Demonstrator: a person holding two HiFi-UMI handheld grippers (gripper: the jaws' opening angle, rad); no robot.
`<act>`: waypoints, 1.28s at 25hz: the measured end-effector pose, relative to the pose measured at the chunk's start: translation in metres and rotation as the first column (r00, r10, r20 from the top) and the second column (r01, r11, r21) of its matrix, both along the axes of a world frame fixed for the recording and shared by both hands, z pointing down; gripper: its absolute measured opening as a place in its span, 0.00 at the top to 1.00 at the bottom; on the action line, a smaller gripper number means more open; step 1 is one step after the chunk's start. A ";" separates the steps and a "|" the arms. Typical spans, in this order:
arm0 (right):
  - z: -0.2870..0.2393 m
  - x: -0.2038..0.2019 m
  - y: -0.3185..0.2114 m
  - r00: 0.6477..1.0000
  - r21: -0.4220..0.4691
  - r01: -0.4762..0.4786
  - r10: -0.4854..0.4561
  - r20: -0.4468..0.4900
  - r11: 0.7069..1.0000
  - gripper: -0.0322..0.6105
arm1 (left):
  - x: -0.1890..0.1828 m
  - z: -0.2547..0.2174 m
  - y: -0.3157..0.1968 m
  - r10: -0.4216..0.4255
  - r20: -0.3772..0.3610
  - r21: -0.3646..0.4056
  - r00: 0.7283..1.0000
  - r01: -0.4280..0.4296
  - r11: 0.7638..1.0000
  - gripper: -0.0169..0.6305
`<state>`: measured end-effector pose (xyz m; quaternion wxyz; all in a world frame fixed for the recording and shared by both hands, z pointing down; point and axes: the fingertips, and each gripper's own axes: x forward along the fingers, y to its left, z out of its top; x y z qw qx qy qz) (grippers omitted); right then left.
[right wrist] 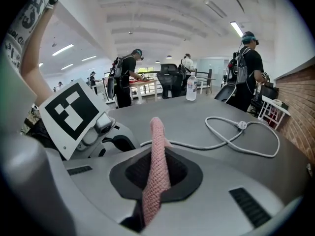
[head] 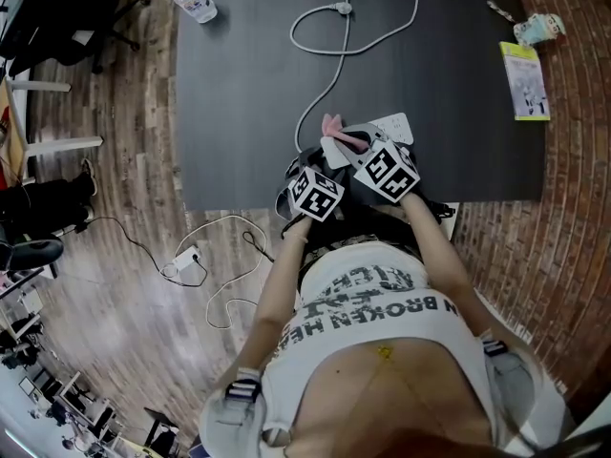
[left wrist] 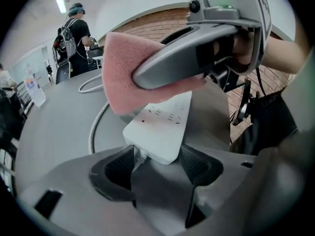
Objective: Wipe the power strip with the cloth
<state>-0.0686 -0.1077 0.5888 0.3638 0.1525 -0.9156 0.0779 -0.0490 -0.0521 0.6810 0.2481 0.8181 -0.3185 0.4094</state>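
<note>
Power strip (left wrist: 160, 127): white, lying flat on the dark desk (left wrist: 54, 132). Its cord end is set between the jaws of the left hand-held gripper (left wrist: 157, 165). Those jaws are spread wide. The pads flank the strip's end closely, but no firm clamp is made out. The cord (left wrist: 92, 132) is seen leaving to the left of that gripper and looping away across the desk.

Cloth (right wrist: 156, 156): pink, pinched edge-on between the pressed-together jaws of the right hand-held gripper (right wrist: 157, 176). A broad flap is held over the strip's far part, ahead of the left gripper. Whether it touches the strip cannot be told.

Step judged in hand: the strip is to be steadied and the cloth brought down for the wipe.

Notes for doing it well:
- The left jaws are best closed on the strip's narrow sides only, so the socket face is left free.
- The flap is best laid flat on the top face, not dragged by its edge.
- Strokes are best run lengthwise, away from the left gripper.
- Light pressure is advised, since the strip looks light and is likely to slide or tip if loosely held.
- The right gripper's hard tips should be kept off the sockets.
</note>
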 end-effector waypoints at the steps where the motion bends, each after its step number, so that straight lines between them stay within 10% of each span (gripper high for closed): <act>1: 0.003 -0.002 0.001 1.000 -0.008 0.016 -0.016 -0.007 1.000 0.92 | 0.000 0.002 0.000 0.011 0.013 0.001 1.000 -0.011 1.000 0.55; 13: 0.051 -0.027 0.024 0.978 -0.089 0.175 -0.183 -0.096 0.981 0.92 | -0.001 0.004 -0.001 0.035 -0.025 -0.003 0.999 -0.035 0.999 0.54; 32: 0.059 -0.014 0.022 0.975 -0.037 0.161 -0.164 -0.152 0.986 0.92 | -0.001 0.005 0.000 0.034 -0.035 -0.012 0.999 -0.035 0.999 0.54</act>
